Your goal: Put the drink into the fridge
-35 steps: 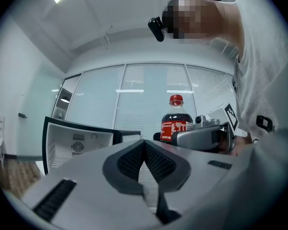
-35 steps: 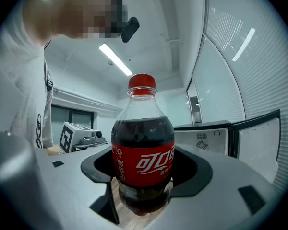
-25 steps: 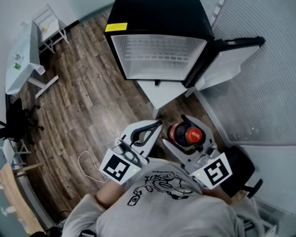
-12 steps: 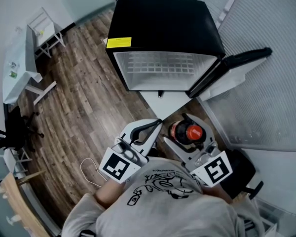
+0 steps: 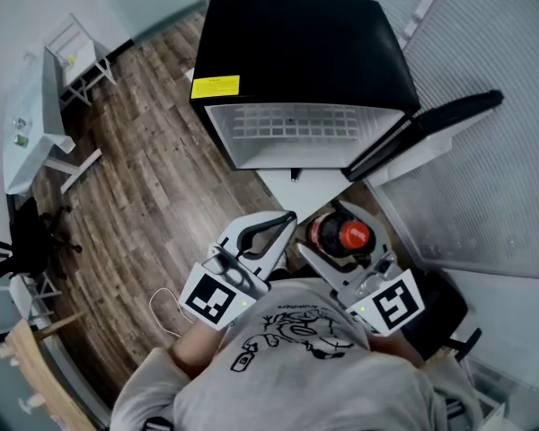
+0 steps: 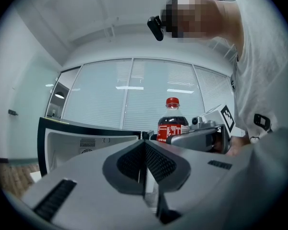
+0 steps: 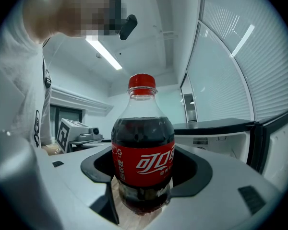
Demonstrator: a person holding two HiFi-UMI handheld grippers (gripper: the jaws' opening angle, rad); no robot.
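Drink (image 7: 143, 162) upright, squeezed at label by my right fingers (image 7: 67, 176); left fingers (image 6: 110, 176) pinched together, empty. Risk: tall bottle clips fridge (image 5: 305, 133) top edge & tips, since grip's low.

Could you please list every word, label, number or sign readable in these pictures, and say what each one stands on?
"可口可" in white script, the last character partly turned out of sight: red label of the drink bottle.
Small white print at that label's left edge: too small to read.
Yellow sticker on the fridge top: too small to read.
Shirt print: no readable words.
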